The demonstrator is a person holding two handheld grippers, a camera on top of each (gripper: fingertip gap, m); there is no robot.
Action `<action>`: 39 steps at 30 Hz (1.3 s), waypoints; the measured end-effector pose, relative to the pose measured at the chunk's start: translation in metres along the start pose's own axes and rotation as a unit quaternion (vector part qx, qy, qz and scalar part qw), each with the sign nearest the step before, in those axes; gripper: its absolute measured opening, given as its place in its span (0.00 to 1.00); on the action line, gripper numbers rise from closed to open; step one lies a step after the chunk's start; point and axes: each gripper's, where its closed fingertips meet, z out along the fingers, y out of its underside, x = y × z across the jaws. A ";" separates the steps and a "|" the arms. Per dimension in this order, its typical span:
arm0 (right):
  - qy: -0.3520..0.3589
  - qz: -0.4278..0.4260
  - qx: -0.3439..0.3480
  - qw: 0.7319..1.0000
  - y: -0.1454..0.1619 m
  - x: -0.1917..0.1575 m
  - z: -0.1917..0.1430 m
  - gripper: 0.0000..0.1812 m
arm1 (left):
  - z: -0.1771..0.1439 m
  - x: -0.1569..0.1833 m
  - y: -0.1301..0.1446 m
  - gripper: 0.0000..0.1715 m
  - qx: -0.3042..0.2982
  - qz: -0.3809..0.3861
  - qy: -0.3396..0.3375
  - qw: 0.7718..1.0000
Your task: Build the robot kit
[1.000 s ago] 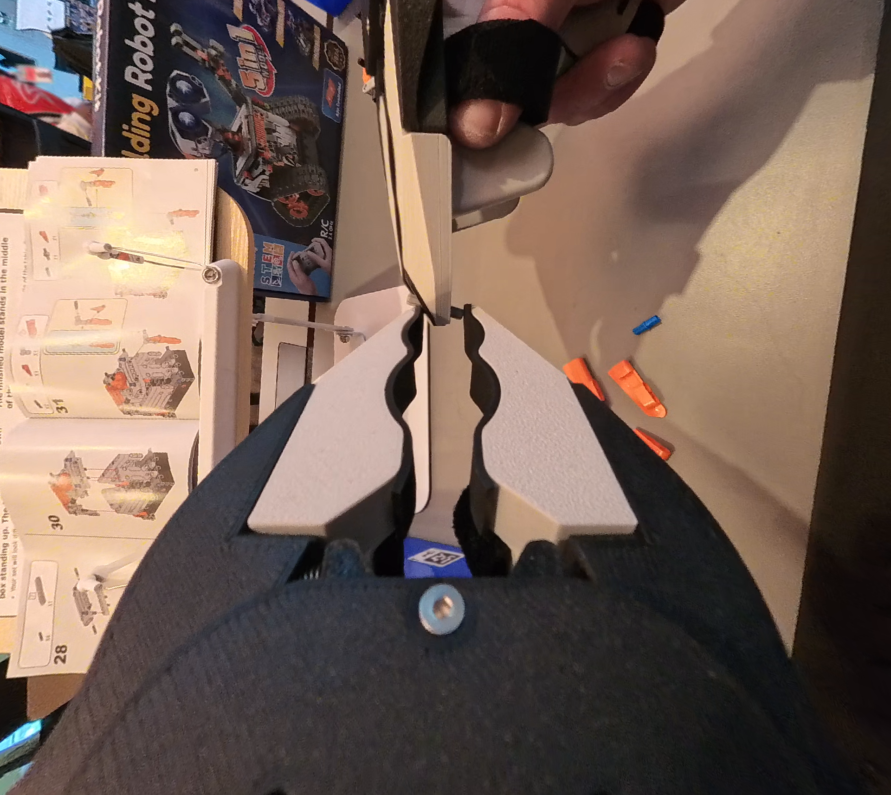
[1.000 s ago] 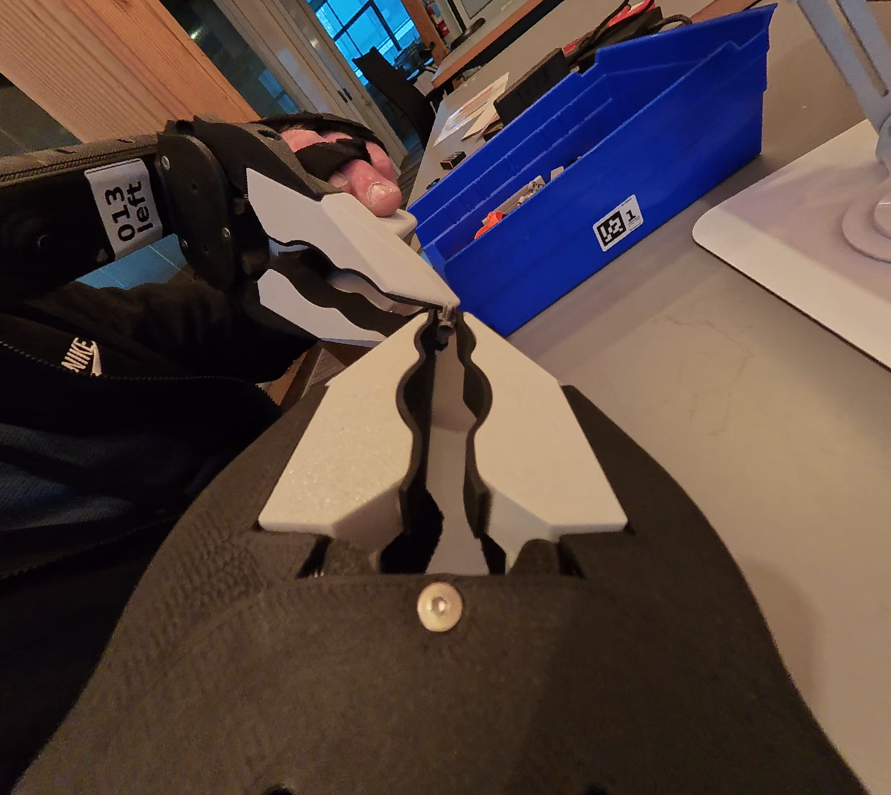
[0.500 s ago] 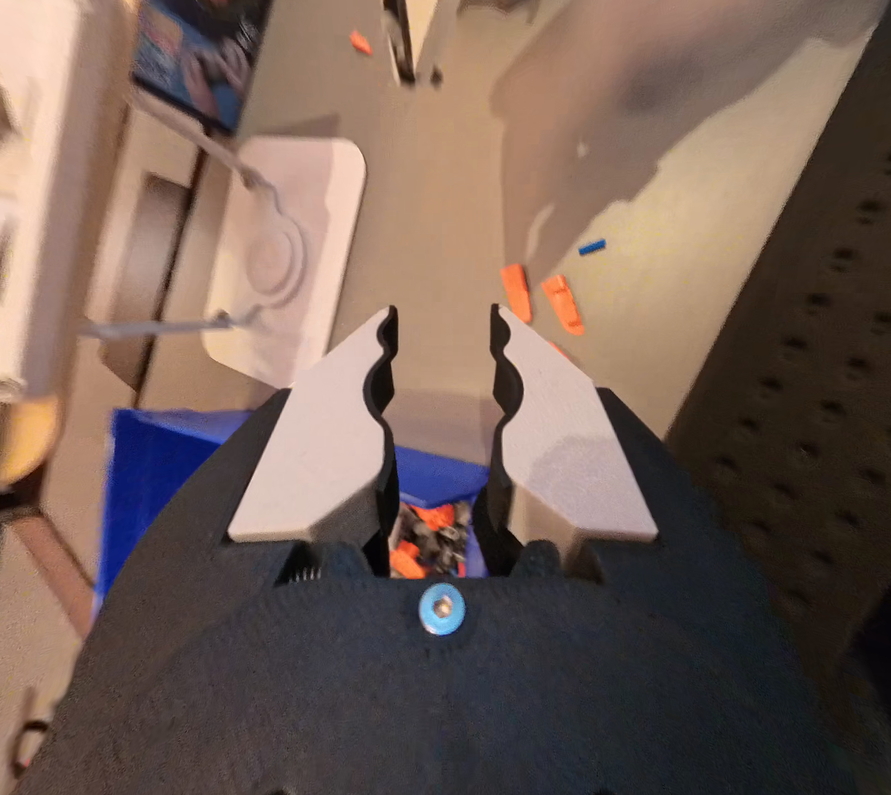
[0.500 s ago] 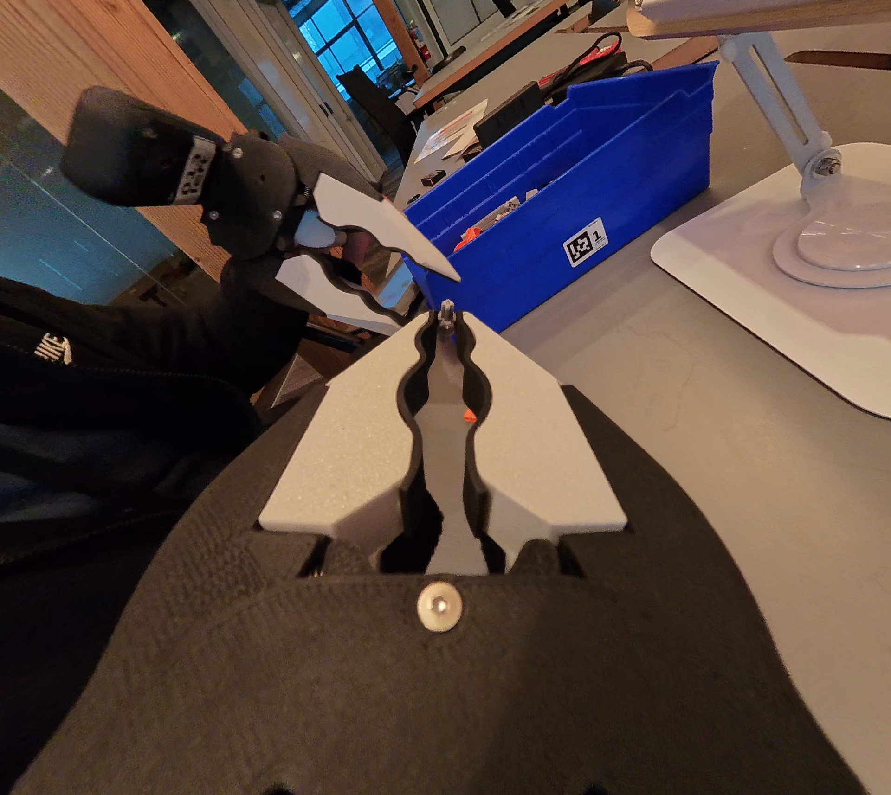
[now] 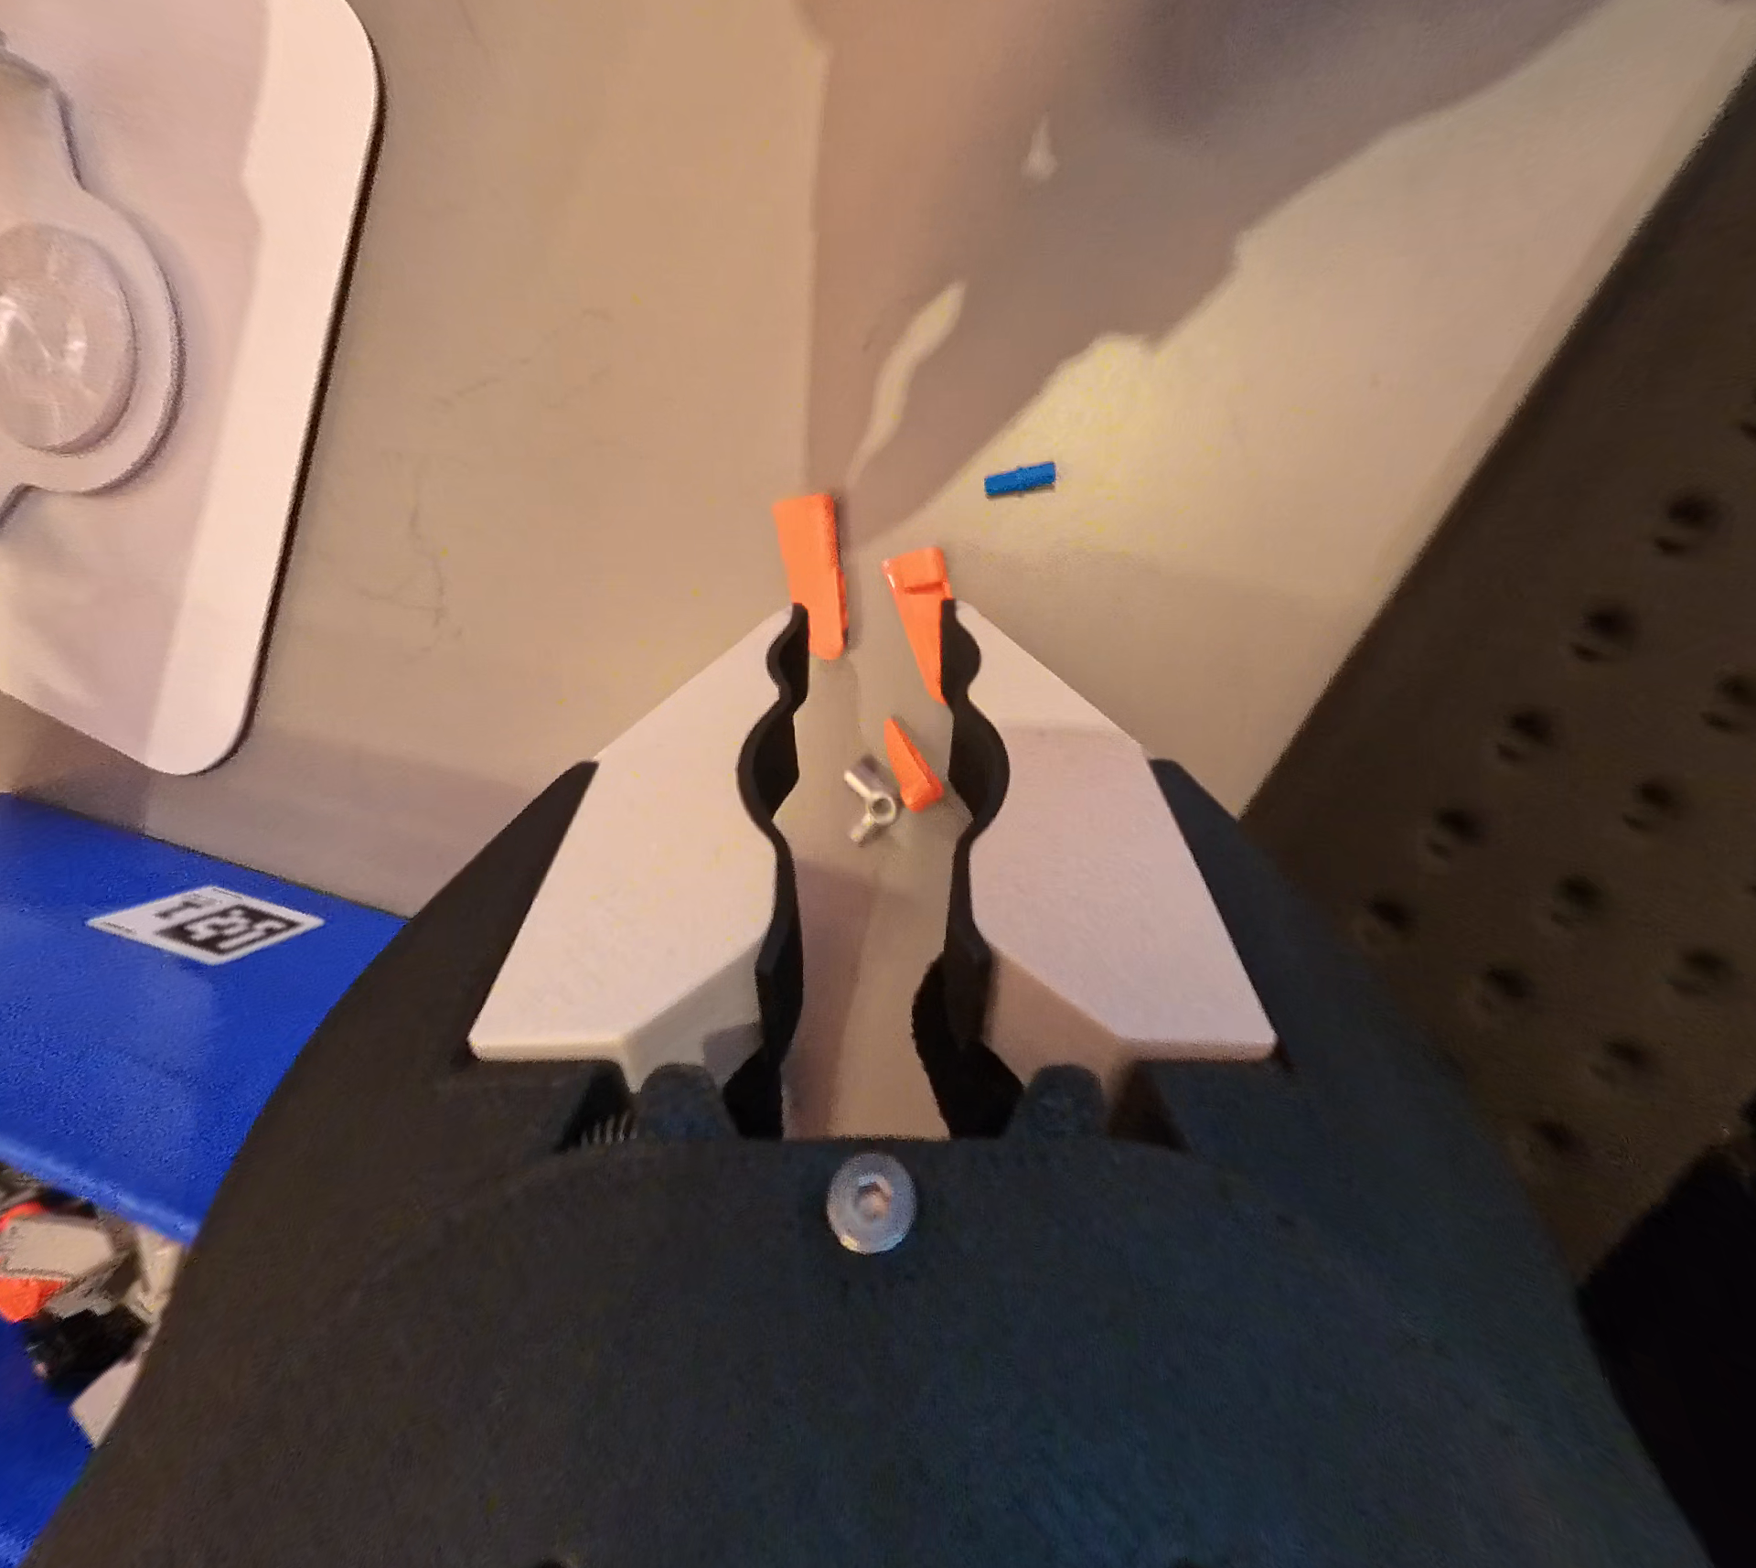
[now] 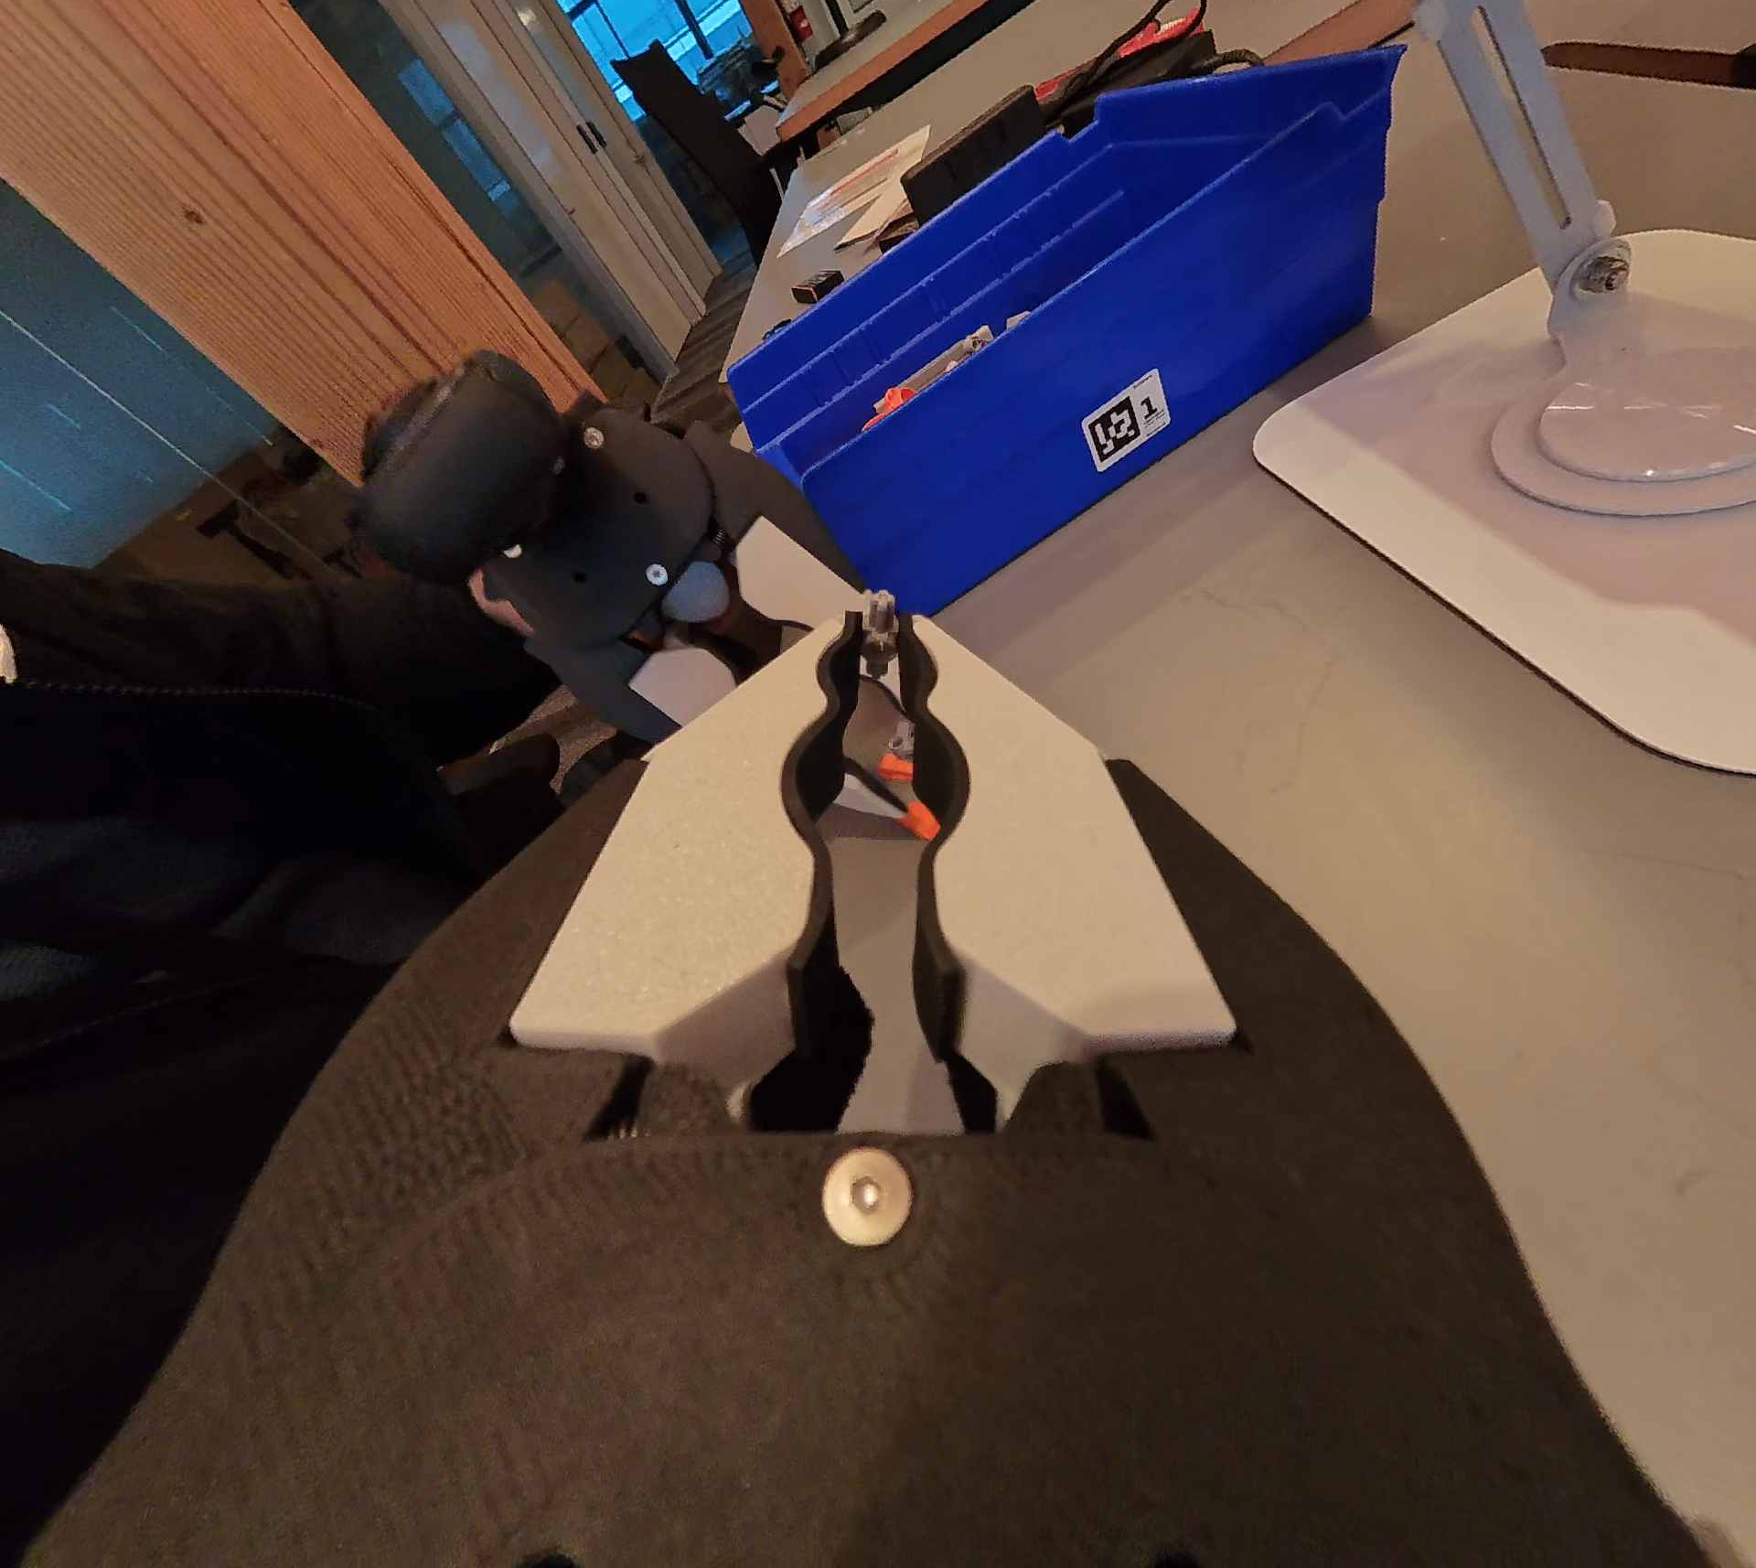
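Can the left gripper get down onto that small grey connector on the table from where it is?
Probably yes: the left gripper is open, and the grey connector lies bare between its fingers. An orange piece lies right beside it and may get caught too.

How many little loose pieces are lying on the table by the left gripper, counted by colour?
Orange pieces: 3
Blue pin: 1
Small grey piece: 1
Total: 5
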 end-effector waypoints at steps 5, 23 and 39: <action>0.002 0.000 -0.001 1.000 0.003 0.001 -0.002 0.02 | 0.020 -0.012 0.003 0.14 -0.035 0.032 -0.054 0.997; 0.004 0.000 0.004 1.000 0.002 0.003 -0.004 0.02 | 0.018 -0.020 -0.017 0.00 0.070 -0.017 -0.052 0.996; -0.008 0.008 0.039 0.999 -0.012 -0.002 -0.014 0.02 | -0.047 -0.016 -0.063 0.00 0.321 -0.208 0.139 0.913</action>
